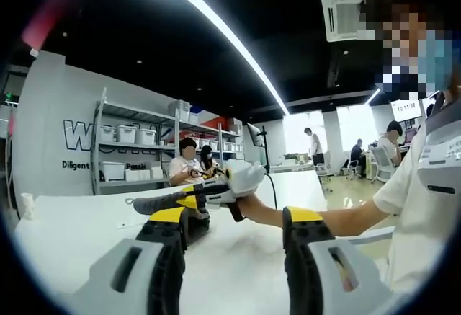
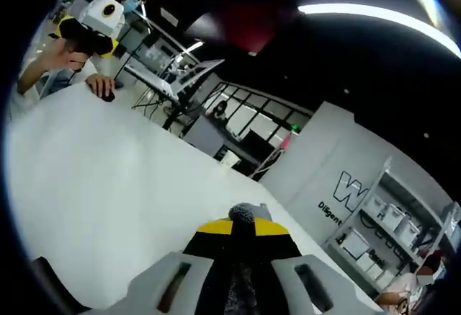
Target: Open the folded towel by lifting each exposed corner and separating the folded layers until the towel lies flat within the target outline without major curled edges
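My right gripper [image 2: 243, 228] is shut, its yellow-tipped jaws pinching a small tuft of the grey towel [image 2: 243, 214] above the white table [image 2: 108, 178]. In the left gripper view the right gripper [image 1: 189, 201] comes in from the right, held by a white-gloved hand [image 1: 245, 176]. It hovers just over the table [image 1: 79, 228] with a grey strip of towel [image 1: 155, 203] sticking out to the left. My left gripper [image 1: 234, 221] is open and holds nothing, its jaws wide apart just short of the right gripper. The left gripper [image 2: 81, 41] also appears far off at the top left of the right gripper view.
A person in a white shirt [image 1: 414, 185] stands at the table's right side. A hand [image 2: 101, 84] rests on the far table edge. Shelves with white bins [image 1: 130, 153] and seated people [image 1: 189, 163] lie behind. A small white cup [image 1: 27, 205] stands at the left edge.
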A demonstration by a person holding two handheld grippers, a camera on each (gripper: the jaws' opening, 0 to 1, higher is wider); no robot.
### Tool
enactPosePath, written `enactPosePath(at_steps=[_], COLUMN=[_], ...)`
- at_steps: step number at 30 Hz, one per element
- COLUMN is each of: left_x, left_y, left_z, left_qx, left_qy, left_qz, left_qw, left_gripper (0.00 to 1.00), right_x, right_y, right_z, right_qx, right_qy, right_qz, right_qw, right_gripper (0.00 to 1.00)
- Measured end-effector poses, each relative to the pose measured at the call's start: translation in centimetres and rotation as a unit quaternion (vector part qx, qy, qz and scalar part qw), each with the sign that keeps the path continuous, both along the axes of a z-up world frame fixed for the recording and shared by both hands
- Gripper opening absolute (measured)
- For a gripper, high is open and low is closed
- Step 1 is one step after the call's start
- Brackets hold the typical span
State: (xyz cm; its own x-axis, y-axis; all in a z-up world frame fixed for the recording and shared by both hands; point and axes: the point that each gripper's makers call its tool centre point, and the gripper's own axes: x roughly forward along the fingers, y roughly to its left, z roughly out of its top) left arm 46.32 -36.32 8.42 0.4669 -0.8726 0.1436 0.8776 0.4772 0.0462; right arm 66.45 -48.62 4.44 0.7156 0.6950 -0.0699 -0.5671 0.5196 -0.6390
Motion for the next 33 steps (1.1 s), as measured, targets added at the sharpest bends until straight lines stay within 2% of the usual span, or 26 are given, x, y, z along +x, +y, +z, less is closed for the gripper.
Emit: enactPosePath(at_steps=[8, 33], left_x=[0.0, -0.1], left_y=[-0.1, -0.1], left_z=[-0.1, -0.2], left_qx=[0.001, 0.001], left_qy=[0.001, 0.001], left_qz=[0.000, 0.000], left_qw=[1.0000, 1.0000], left_gripper=[0.52, 0.52], right_x=[-0.2, -1.5], right_y=[0.2, -0.2], right_z=[0.2, 3.1], right_qx=[-0.001, 0.017], right_qy=[-0.005, -0.038], right_qz=[0.003, 0.006], right_qw=[1.0000, 0.9991], right_gripper=[0.00, 0.00])
